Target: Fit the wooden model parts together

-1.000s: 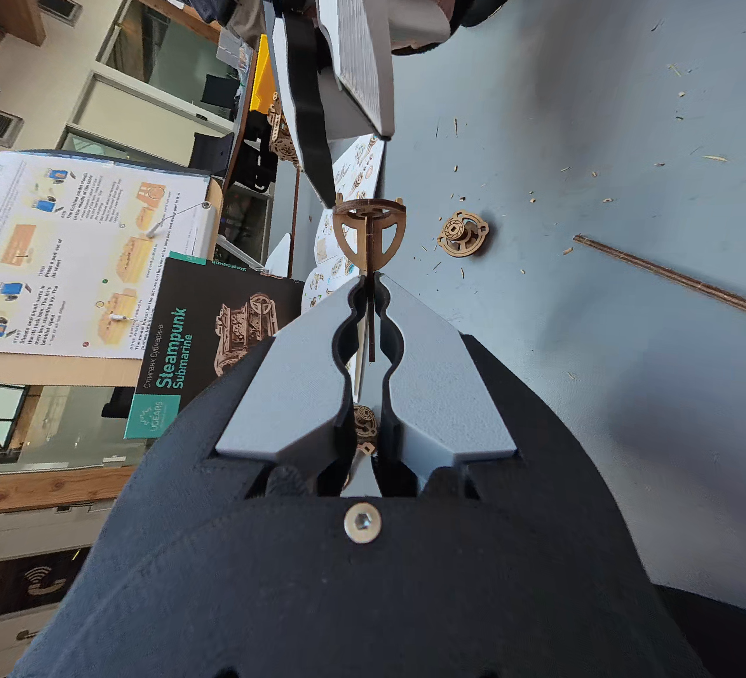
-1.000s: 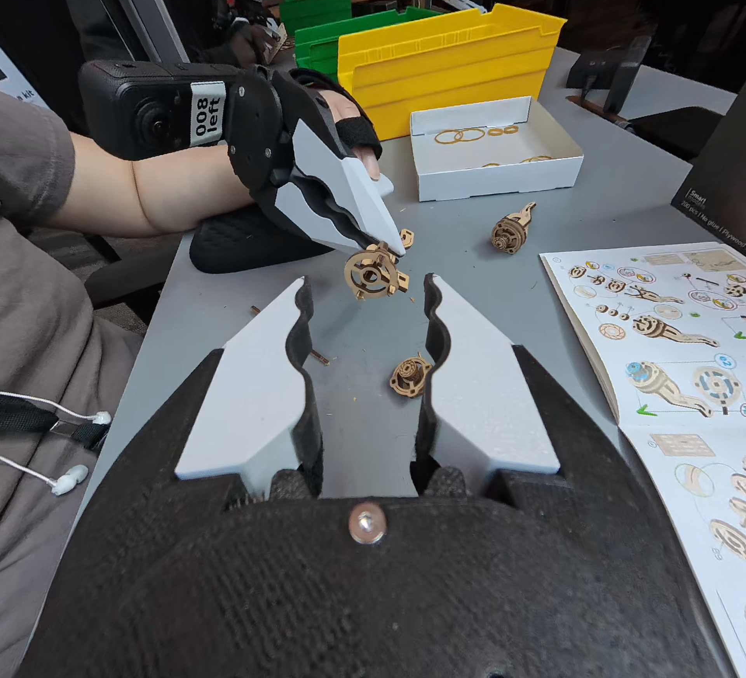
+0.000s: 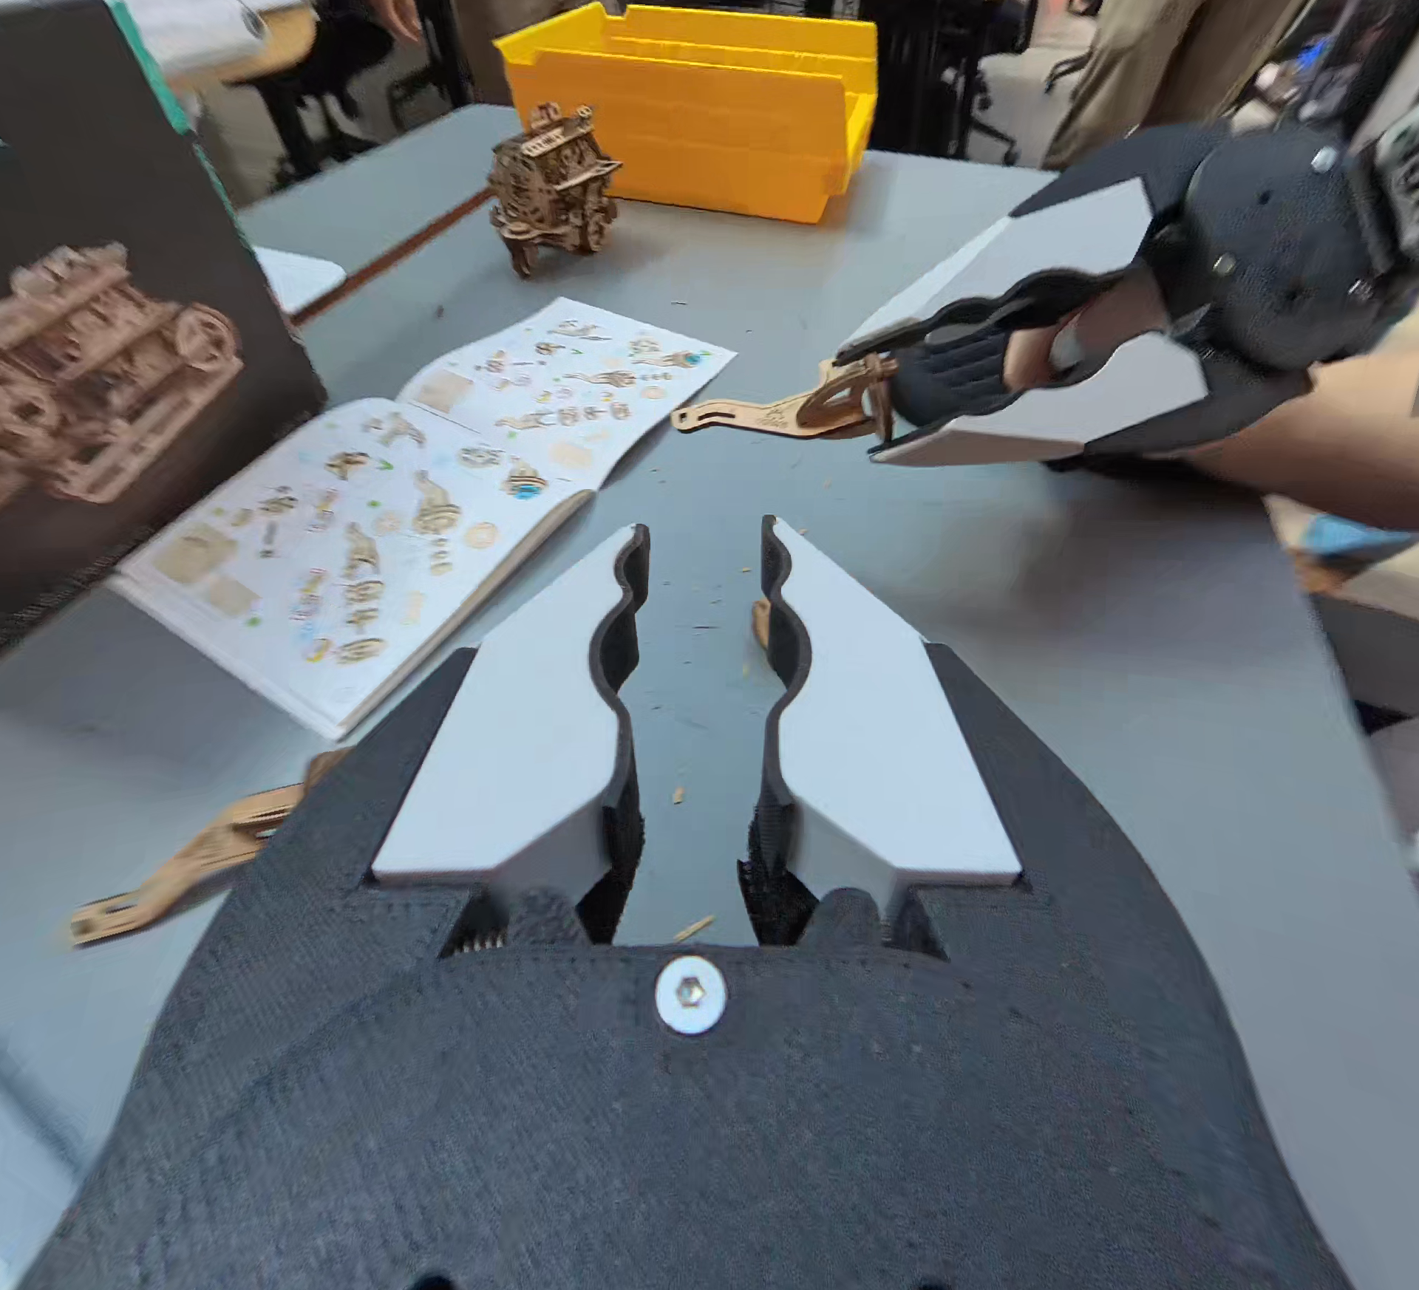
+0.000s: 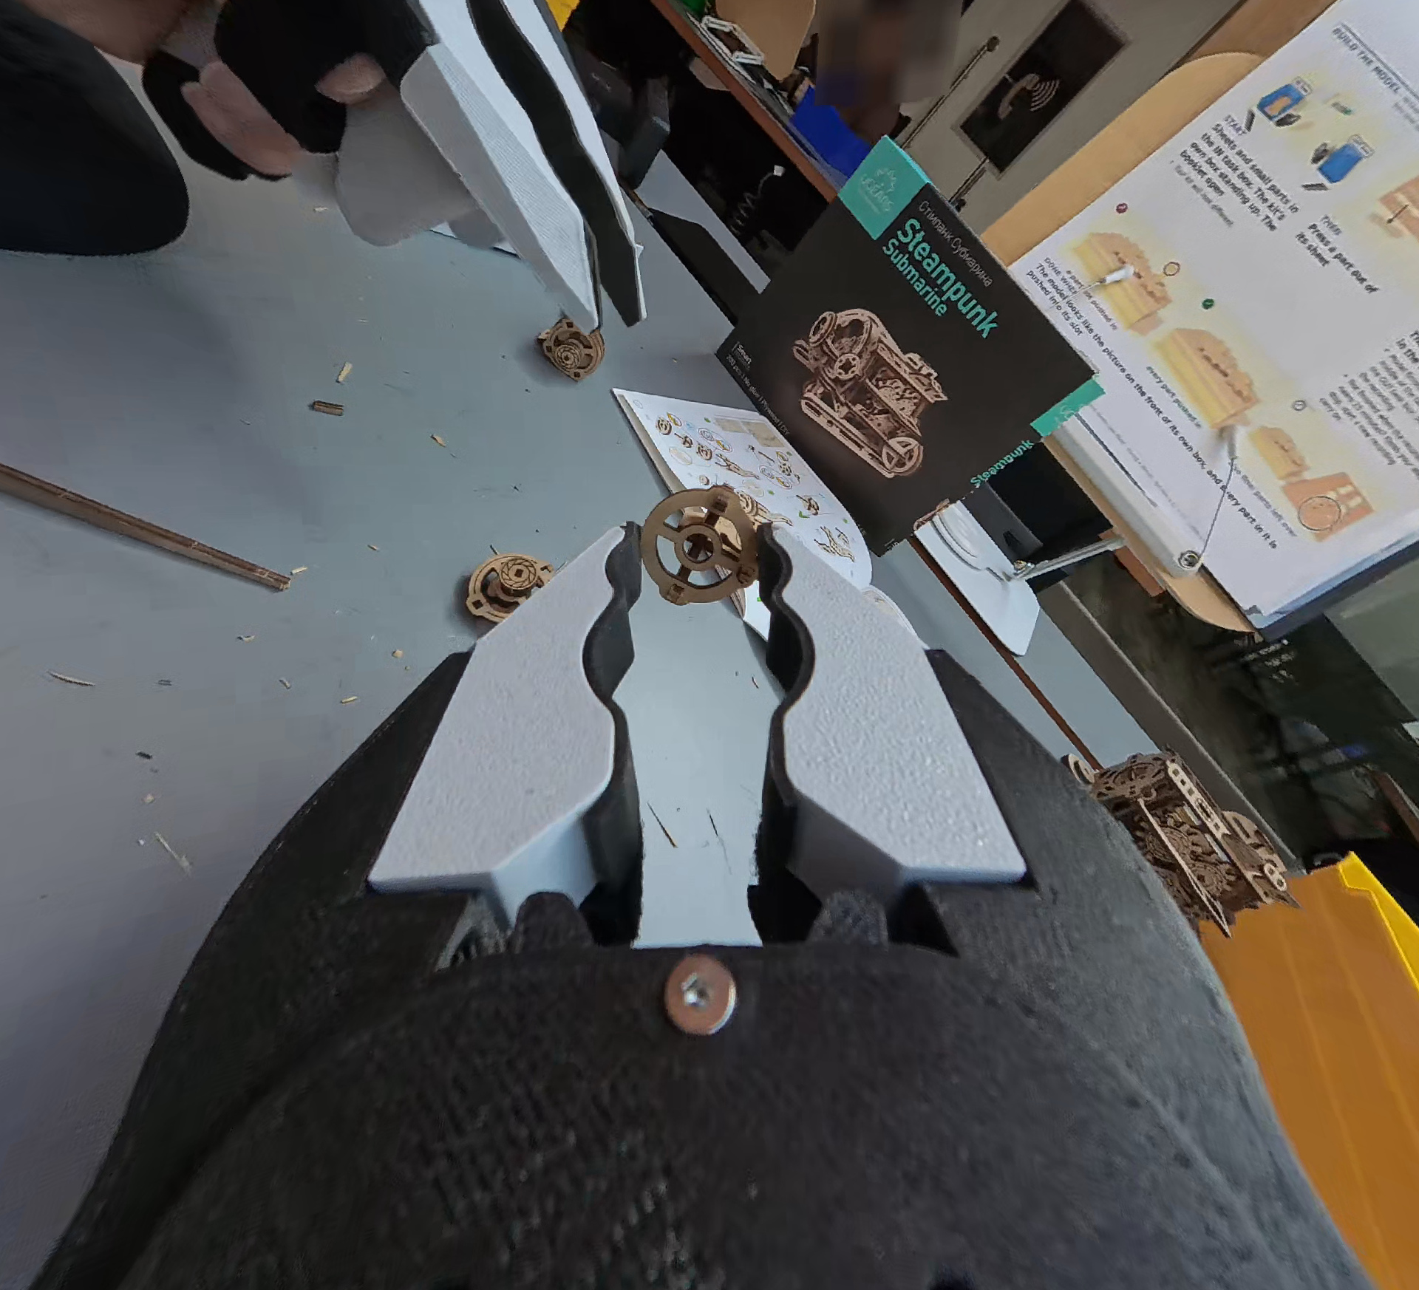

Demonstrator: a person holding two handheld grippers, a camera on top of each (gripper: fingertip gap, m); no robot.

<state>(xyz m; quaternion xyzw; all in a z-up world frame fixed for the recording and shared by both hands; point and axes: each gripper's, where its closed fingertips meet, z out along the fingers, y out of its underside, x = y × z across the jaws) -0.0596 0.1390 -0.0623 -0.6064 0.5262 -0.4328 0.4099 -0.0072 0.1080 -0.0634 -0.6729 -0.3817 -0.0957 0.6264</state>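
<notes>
My right gripper (image 4: 699, 547) is shut on a small wooden wheel part (image 4: 695, 547), pinched at its fingertips above the grey table (image 4: 230, 409). In the left wrist view the same gripper (image 3: 860, 401) comes in from the right, and the held part (image 3: 798, 409) shows a long flat arm pointing left. My left gripper (image 3: 705, 531) is open and empty, low over the table. In the right wrist view its tips (image 4: 606, 317) hang just above a small round wooden gear piece (image 4: 572, 349). A second gear piece (image 4: 507, 581) lies by my right gripper's left finger.
An open instruction booklet (image 3: 430, 485) lies left of centre, a black kit box (image 3: 115, 332) stands behind it. A finished wooden model (image 3: 553, 186) and a yellow bin (image 3: 706, 102) sit at the back. A flat wooden lever part (image 3: 184, 862) lies front left; a thin stick (image 4: 138, 524) lies on the table. People stand behind.
The wheel part has passed from my left gripper to my right one. The left gripper has opened and moved away; the right has shut on the part.
</notes>
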